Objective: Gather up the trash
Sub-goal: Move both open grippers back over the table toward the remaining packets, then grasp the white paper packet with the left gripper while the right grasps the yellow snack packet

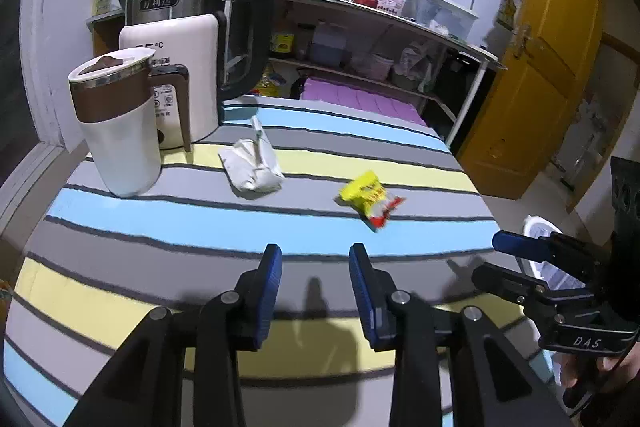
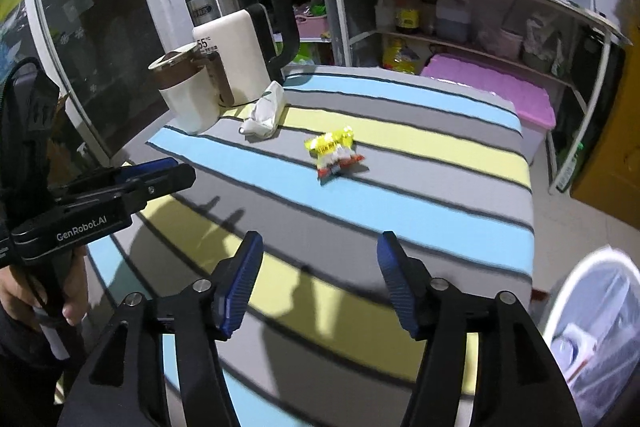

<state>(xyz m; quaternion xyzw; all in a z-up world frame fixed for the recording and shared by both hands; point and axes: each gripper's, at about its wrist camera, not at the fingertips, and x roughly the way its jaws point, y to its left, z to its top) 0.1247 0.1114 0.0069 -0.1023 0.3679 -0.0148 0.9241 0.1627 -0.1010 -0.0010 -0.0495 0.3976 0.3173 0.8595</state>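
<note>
A yellow and red snack wrapper [image 1: 370, 198] lies on the striped tablecloth [image 1: 240, 223]; it also shows in the right wrist view [image 2: 333, 151]. A crumpled white packet [image 1: 254, 163] lies beside the kettle, seen too in the right wrist view [image 2: 266, 112]. My left gripper [image 1: 315, 259] is open and empty, hovering over the near table, short of the wrapper. My right gripper [image 2: 320, 251] is open wide and empty, above the table's near part. A white bin [image 2: 596, 331] with a plastic liner stands on the floor at the table's right.
A white kettle with black handle [image 1: 188, 67] and a white and brown jug [image 1: 116, 119] stand at the table's back left. Shelves with bottles and boxes [image 1: 380, 27] line the back wall. A yellow door [image 1: 552, 47] is at the right.
</note>
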